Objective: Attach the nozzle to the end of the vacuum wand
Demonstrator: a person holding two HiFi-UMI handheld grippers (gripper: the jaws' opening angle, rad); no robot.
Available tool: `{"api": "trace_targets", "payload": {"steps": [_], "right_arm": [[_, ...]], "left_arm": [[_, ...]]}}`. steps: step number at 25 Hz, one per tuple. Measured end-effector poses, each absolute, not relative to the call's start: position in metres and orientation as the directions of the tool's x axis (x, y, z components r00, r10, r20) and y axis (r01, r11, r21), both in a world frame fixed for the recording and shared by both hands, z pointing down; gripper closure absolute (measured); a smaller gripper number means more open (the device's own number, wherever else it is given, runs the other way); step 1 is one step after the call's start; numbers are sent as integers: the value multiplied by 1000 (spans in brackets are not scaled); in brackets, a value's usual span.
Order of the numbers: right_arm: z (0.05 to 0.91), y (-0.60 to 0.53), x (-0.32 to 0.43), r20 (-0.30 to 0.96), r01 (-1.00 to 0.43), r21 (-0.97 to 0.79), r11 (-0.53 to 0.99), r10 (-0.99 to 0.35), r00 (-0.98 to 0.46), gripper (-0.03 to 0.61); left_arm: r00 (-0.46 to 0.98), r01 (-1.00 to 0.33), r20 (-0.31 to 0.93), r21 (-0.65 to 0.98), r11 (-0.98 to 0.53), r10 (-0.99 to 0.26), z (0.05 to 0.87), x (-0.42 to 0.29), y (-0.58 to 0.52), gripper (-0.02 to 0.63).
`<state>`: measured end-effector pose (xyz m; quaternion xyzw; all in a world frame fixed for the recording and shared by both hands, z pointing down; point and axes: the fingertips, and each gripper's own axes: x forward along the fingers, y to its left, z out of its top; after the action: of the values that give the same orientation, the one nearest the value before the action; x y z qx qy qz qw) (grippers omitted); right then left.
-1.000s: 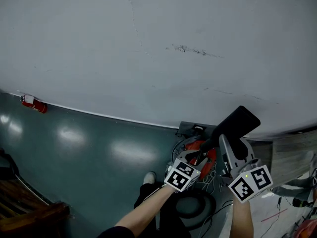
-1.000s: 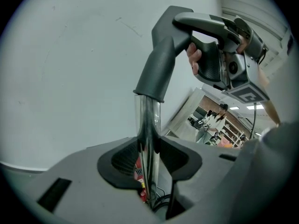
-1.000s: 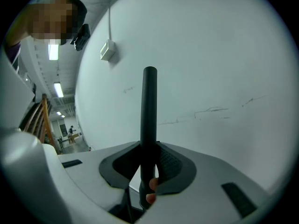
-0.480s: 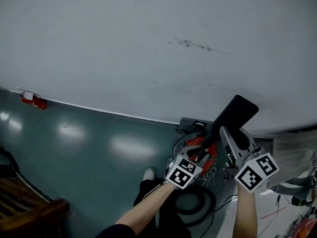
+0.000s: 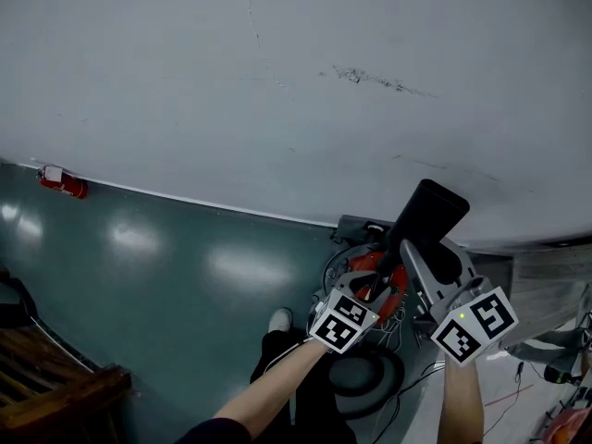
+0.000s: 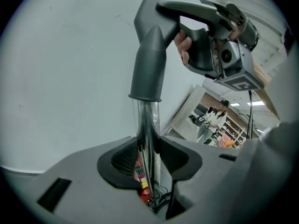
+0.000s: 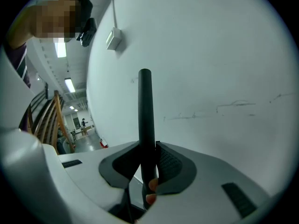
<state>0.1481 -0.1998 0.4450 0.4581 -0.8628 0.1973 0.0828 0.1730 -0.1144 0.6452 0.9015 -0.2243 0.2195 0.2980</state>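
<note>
Since a second ago the right gripper [image 5: 418, 252] is sitting a little closer to the left gripper [image 5: 373, 288] in the head view. The nozzle [image 6: 148, 59] it carries is standing steeper, its wide end swung in toward the wall [image 5: 277, 81], while the left gripper is staying where it was. I am studying the nozzle from the left gripper view: it is dark grey matte plastic, with a round collar at the bottom that is tapering upward into a flatter, broader head, and that head is bending over to one side at the top. The collar is sitting over the end of the vacuum wand [image 6: 150, 129], a shiny chrome tube that is reflecting the room, so the tube is coming straight out of the collar's lower rim with no gap showing between them. The left fingers are holding that tube narrowly below the collar, their dark ribbed pads pressing it from both sides. The right fingers are clamping the nozzle's flat head near its top. In the right gripper view I am seeing that head edge-on, as a thin black blade rising between the pads, which are touching it on both sides. In the head view the nozzle is looking black and is hanging in the air in front of the pale wall, above the red and black vacuum body [image 5: 363, 269] that is resting on the floor [image 5: 166, 276].
</note>
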Motion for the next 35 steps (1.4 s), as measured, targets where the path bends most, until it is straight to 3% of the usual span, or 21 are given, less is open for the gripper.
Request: {"api": "trace_targets", "payload": {"steps": [4, 11, 16, 21, 27, 35], "right_arm": [[450, -208, 162, 331, -829, -319, 459, -766, -551, 485], [450, -207, 136, 363, -806, -220, 550, -720, -591, 485], [454, -215, 147, 364, -803, -292, 519, -716, -595, 485], [452, -205, 124, 388, -767, -176, 617, -673, -630, 485], [459, -217, 142, 379, -781, -319, 538, -682, -625, 483], [463, -216, 130, 411, -765, -287, 576, -648, -642, 483]], "left_arm": [[800, -538, 533, 434, -722, -276, 647, 175, -115, 471], [797, -528, 546, 419, -739, -260, 648, 172, -116, 469], [794, -521, 552, 403, -753, -254, 649, 173, -112, 468], [786, -518, 566, 381, -765, -250, 648, 175, -117, 463], [796, -514, 550, 393, -762, -253, 647, 175, -114, 465], [796, -508, 556, 396, -765, -241, 647, 176, -114, 465]]}}
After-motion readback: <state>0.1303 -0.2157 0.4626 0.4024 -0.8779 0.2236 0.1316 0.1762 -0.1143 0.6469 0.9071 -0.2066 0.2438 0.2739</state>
